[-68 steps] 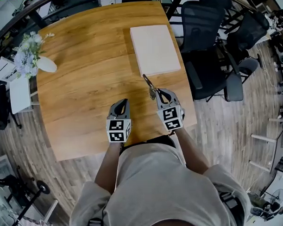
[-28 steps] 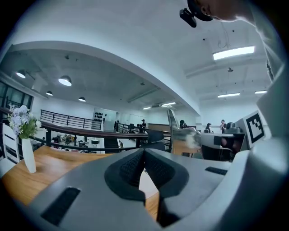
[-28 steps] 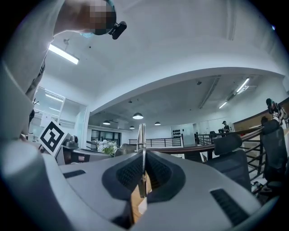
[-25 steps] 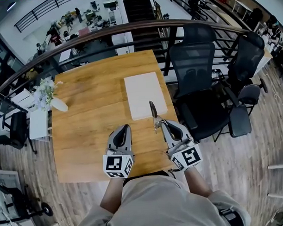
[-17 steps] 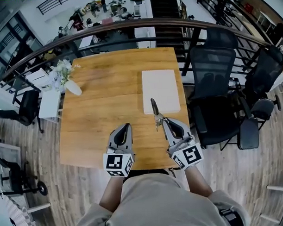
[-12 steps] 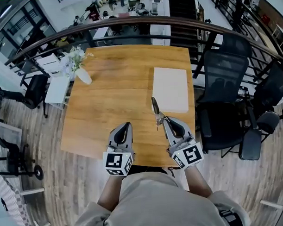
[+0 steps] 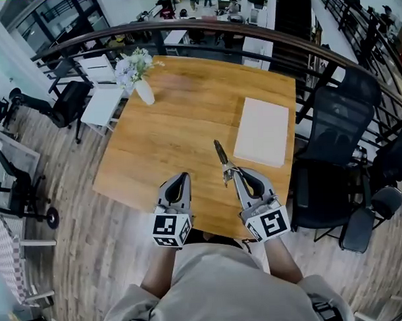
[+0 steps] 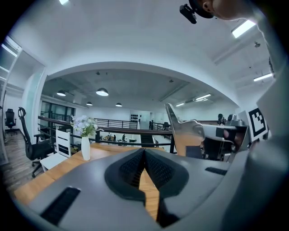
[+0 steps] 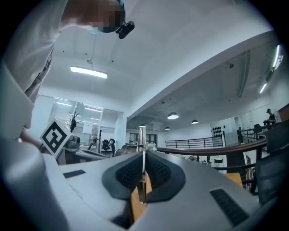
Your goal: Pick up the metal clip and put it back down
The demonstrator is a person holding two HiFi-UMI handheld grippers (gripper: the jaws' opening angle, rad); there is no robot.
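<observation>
The metal clip (image 7: 221,160) is a slim silver piece that sticks forward from my right gripper (image 7: 232,173), which is shut on its near end and holds it above the wooden table (image 7: 167,144). In the right gripper view the clip (image 9: 142,137) shows edge-on, pinched between the dark pads (image 9: 131,171). My left gripper (image 7: 182,177) is beside it over the table's near edge, shut with nothing in it. In the left gripper view its pads (image 8: 133,167) meet at the tip, and the clip (image 8: 183,135) shows to the right.
A white flat pad (image 7: 263,131) lies on the table's right side. A white vase of flowers (image 7: 142,86) stands at the far left corner. Black office chairs (image 7: 333,185) crowd the right, and a dark railing (image 7: 249,36) runs behind the table.
The whole view has swung: the table now lies at an angle and both grippers have turned with the person. The right gripper has kept its hold on the clip throughout.
</observation>
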